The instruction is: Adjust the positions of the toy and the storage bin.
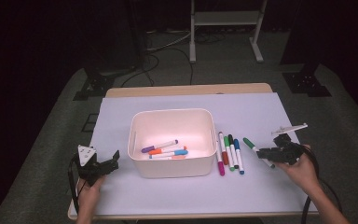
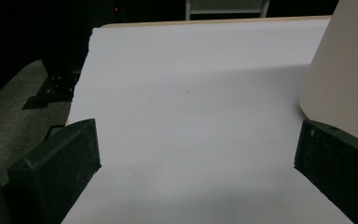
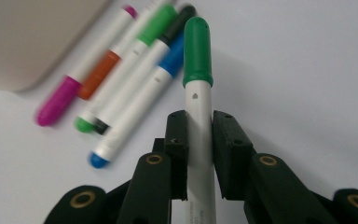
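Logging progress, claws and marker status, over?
Right claw shut on green marker. Left claw open, idle beside white bin. Path to bin clear; four markers lie between.

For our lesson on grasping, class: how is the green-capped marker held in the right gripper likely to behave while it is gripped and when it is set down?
The green-capped marker looks like a stiff plastic tube, so it should not bend. Its smooth round barrel may slip or twist between the right gripper's fingers, which clamp it near the middle. Laid on the flat white sheet, it would probably roll.
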Tool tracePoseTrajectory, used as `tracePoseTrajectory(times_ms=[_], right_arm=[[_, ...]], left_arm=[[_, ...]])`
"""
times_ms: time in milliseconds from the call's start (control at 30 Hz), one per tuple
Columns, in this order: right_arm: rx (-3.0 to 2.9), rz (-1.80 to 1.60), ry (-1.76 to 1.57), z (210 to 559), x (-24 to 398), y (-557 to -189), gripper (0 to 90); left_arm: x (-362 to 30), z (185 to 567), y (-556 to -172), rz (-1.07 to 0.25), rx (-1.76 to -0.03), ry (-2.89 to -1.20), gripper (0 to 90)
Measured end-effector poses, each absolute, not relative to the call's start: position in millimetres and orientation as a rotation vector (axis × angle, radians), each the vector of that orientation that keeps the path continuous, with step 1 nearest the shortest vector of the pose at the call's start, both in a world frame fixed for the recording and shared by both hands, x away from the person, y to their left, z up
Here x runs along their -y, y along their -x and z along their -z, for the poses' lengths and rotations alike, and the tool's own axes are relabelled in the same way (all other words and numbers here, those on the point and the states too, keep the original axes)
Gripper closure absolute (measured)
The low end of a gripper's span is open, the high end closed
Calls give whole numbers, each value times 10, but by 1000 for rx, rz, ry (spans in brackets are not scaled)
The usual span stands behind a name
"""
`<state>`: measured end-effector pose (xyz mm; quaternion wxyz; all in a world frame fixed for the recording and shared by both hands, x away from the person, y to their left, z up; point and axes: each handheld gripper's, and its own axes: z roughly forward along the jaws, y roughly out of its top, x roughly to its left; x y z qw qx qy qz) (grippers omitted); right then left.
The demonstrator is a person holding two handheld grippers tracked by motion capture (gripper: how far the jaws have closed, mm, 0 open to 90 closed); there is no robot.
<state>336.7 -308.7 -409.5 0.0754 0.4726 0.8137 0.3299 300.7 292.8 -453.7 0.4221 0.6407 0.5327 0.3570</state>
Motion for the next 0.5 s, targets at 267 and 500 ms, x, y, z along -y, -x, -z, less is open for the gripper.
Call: tracePoseTrajectory(times_ms=[267, 500], right_arm=[[-2470, -1119, -1284, 3582, 2880, -3320, 758], [-2497, -1172, -1125, 3100, 2567, -3291, 758]], left_arm=[[-2928, 4537, -3008, -894, -1335, -1606, 0], [-2928, 4537, -3009, -892, -1334, -1603, 0]])
